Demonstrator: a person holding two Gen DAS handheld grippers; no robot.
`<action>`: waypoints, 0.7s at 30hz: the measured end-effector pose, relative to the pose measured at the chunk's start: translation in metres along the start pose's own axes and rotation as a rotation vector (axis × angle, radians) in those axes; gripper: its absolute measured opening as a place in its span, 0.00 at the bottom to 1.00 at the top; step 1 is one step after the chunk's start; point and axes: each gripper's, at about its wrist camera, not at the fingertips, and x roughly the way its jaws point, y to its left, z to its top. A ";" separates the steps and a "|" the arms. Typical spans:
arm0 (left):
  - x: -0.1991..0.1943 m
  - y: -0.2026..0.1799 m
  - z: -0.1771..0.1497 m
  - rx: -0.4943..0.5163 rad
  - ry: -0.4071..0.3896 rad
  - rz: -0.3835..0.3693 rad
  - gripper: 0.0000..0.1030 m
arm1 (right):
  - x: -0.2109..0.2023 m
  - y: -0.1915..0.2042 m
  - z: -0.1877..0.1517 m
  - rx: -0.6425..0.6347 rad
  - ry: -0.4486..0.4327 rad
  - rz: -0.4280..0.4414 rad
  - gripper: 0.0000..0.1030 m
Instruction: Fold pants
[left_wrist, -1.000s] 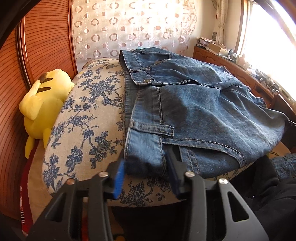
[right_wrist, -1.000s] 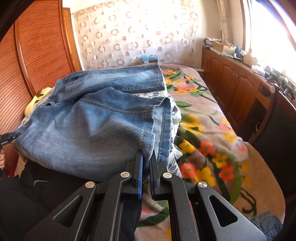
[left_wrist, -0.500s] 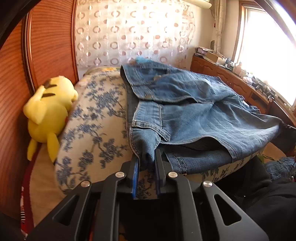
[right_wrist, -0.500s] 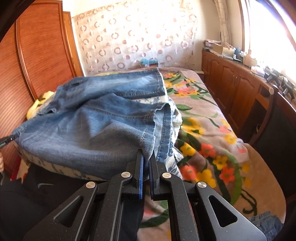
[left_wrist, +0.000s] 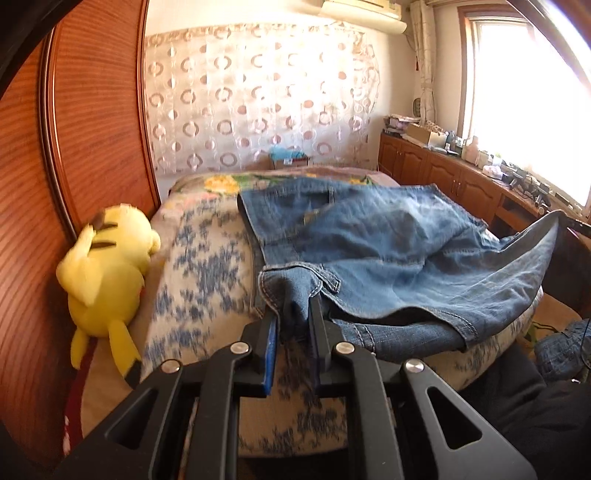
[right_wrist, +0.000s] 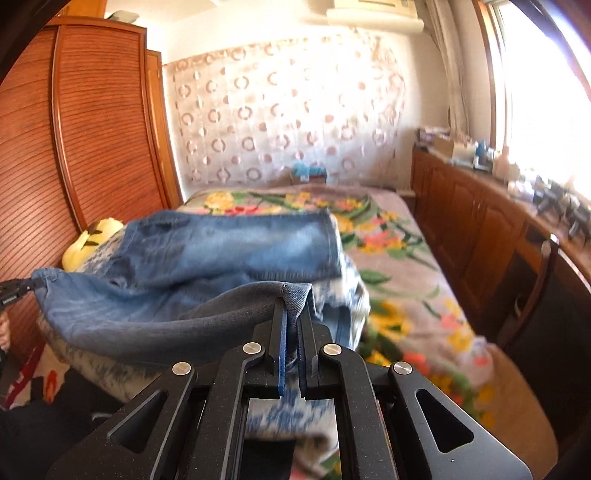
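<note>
Blue denim pants (left_wrist: 388, 254) lie across a white cushion with blue flowers (left_wrist: 207, 266) on the bed. My left gripper (left_wrist: 293, 317) is shut on a bunched corner of the pants at their near left edge and holds it raised off the cushion. In the right wrist view the same pants (right_wrist: 207, 280) hang in a sagging span. My right gripper (right_wrist: 291, 314) is shut on their near right corner, lifted above the bed. The left gripper's tip (right_wrist: 13, 290) shows at the far left edge, holding the other corner.
A yellow plush toy (left_wrist: 107, 273) lies against the wooden headboard (left_wrist: 85, 122) on the left. A floral blanket (right_wrist: 399, 266) covers the bed. Wooden cabinets (right_wrist: 476, 240) with clutter run along the window side. More denim (left_wrist: 561, 347) lies low at the right.
The left gripper closed on the pants' corner. Both grippers rose, lifting the near edge of the pants off the cushion so the cloth now hangs between them.
</note>
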 end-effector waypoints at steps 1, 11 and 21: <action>0.001 0.000 0.005 0.003 -0.008 0.002 0.11 | 0.000 -0.001 0.004 -0.003 -0.009 -0.003 0.02; 0.001 0.002 0.072 0.025 -0.134 0.027 0.10 | -0.004 -0.008 0.065 -0.025 -0.141 -0.050 0.02; -0.002 -0.003 0.129 0.051 -0.235 0.054 0.09 | -0.016 -0.003 0.118 -0.081 -0.223 -0.087 0.02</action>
